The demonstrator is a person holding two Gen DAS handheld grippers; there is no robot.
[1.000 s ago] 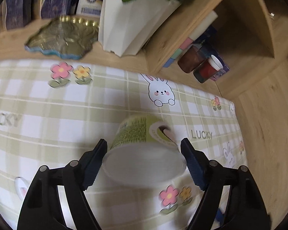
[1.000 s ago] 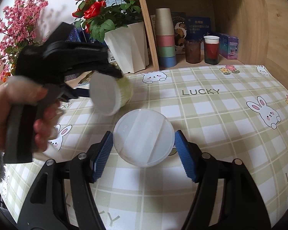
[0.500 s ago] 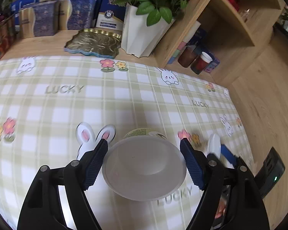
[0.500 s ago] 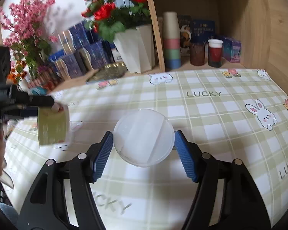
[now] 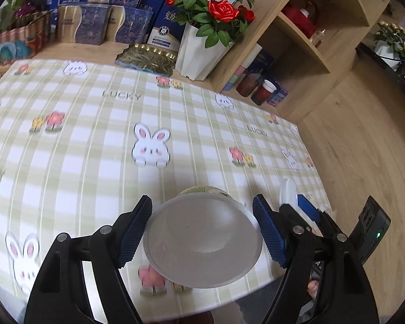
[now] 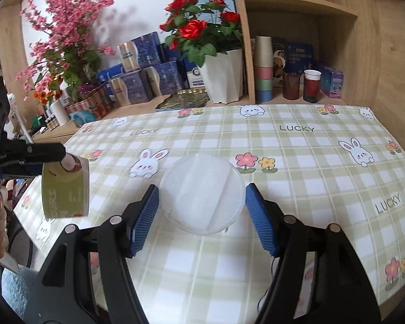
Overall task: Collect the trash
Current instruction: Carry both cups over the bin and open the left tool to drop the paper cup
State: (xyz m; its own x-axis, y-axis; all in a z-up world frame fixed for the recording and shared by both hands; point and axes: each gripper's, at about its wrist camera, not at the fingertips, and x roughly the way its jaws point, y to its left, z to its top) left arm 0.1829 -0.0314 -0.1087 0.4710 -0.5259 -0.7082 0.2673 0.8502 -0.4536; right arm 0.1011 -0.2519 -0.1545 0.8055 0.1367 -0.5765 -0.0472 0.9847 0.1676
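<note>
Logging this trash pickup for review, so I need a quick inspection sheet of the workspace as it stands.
Surface: checked tablecloth with rabbits and LUCKY print; nothing loose seen on it.
Job's things: green cup and clear lid, both held above the cloth.
Clutter: white rose pot, gold tray, blue boxes, stacked cups behind the cloth.
Grippers: left gripper shut on the cup; right gripper shut on the lid.
Cables: nothing seen.
Surroundings: wooden shelf unit, pink blossoms.
</note>
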